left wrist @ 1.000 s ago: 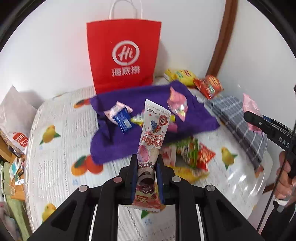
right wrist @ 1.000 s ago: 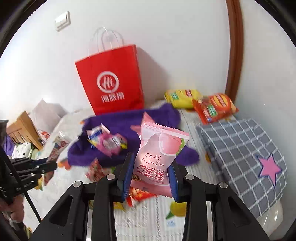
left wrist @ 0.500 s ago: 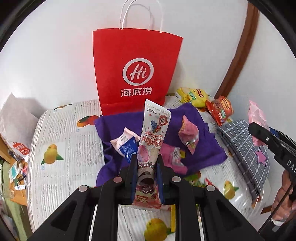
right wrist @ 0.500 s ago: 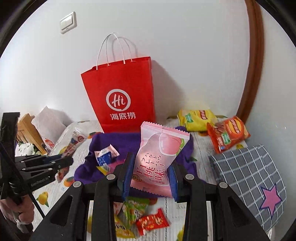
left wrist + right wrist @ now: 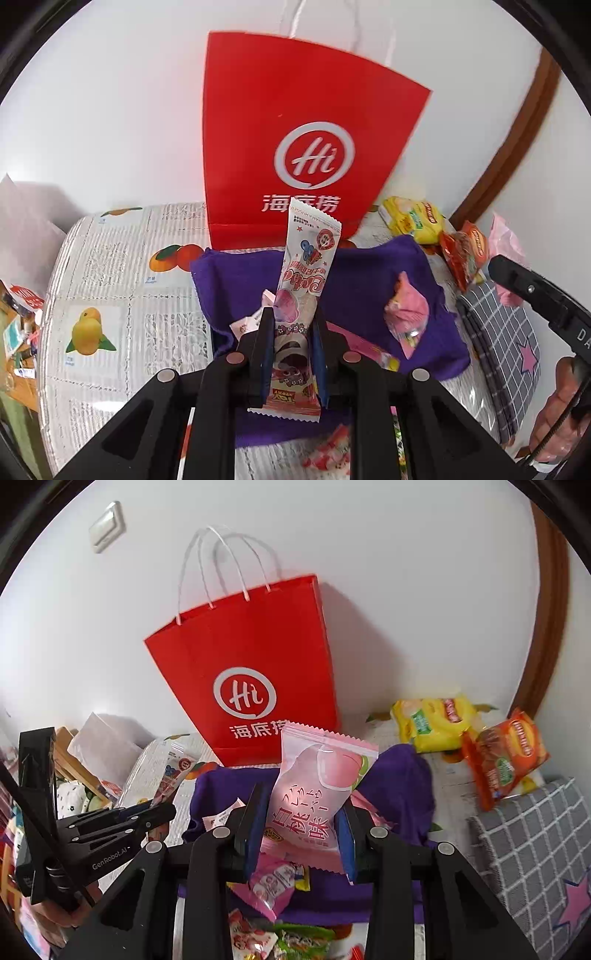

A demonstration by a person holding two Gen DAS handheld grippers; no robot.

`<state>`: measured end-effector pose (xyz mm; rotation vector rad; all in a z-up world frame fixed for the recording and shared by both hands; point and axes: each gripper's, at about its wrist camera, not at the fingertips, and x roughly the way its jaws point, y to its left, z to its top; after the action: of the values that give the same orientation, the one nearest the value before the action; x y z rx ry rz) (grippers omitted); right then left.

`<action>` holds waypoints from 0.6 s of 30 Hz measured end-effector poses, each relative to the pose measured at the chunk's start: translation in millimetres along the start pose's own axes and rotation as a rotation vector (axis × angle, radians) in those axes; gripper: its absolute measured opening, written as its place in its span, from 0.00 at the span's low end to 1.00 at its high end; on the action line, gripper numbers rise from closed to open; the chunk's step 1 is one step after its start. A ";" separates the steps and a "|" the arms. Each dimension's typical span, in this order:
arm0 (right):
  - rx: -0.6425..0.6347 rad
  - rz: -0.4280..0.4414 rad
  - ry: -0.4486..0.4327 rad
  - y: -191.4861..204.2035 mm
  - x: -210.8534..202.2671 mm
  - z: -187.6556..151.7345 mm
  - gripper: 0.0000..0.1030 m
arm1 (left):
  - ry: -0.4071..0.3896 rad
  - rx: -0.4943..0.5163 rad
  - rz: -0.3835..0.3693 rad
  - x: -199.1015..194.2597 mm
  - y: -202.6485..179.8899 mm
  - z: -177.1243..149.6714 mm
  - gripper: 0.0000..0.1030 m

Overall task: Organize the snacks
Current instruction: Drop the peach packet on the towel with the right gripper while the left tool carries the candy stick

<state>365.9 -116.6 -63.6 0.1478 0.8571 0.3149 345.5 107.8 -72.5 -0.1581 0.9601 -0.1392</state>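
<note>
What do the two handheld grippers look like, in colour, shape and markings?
Both grippers, left and right, are matte black frames with silver rivets and flat blue pads inside the fingers. The left one's side bears white "GenRobot.AI" lettering, with a thin black cable.

Red paper bag (image 5: 251,672) matt; purple cloth (image 5: 369,266) fuzzy; peach snack packet (image 5: 314,797) glossy plastic film.
</note>
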 end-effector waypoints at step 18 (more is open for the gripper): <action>0.006 -0.031 0.297 -59.8 71.7 -13.7 0.34 | 0.062 -0.030 0.013 38.7 13.4 1.8 0.17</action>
<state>412.0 -149.3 -139.2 0.0940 1.1531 0.3092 369.5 113.8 -105.1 -0.1761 1.0256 -0.1187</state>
